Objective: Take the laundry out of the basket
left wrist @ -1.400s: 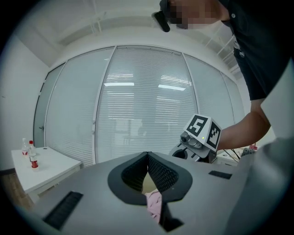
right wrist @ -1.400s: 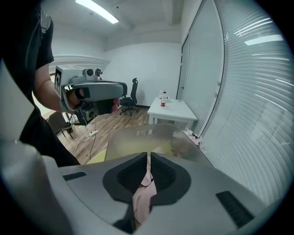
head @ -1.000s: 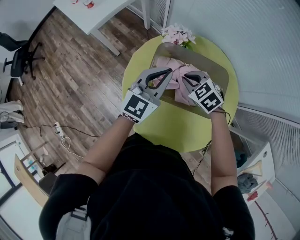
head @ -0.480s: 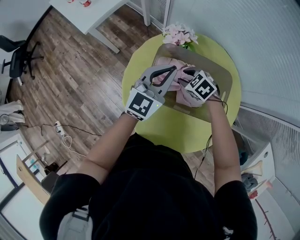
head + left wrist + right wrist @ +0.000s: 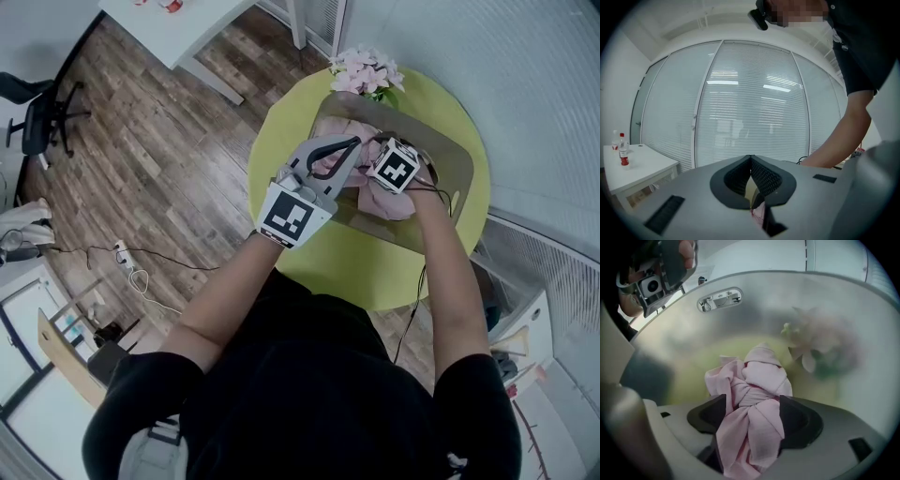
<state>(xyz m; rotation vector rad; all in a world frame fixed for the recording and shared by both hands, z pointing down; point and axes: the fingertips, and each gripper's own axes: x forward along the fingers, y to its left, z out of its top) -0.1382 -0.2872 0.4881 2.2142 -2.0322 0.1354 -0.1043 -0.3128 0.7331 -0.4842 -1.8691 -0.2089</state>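
Note:
Pink laundry point(image 5: 386, 199) lies bunched in a translucent grey basket point(image 5: 452, 161) on the round yellow-green table point(image 5: 366, 267). My right gripper point(image 5: 752, 404) points down into the basket, its marker cube point(image 5: 392, 167) on top. Its jaws are opening, and a knotted fold of the pink cloth point(image 5: 757, 394) sits loosely between the black pads point(image 5: 796, 417). My left gripper point(image 5: 354, 143) hovers over the basket's left side, level and shut. In the left gripper view its tips point(image 5: 751, 161) meet with nothing between them, and a sliver of pink shows below.
Pink flowers point(image 5: 364, 70) stand at the table's far edge, just behind the basket, and show blurred through its wall point(image 5: 820, 348). The basket has a handle slot point(image 5: 719, 298). A white table point(image 5: 187, 28), an office chair point(image 5: 37, 117) and a floor cable point(image 5: 131, 272) lie to the left.
Both grippers moved farther over the basket. The right one tipped downward into it, onto the pink laundry. The left one slid right, closer to the right one.

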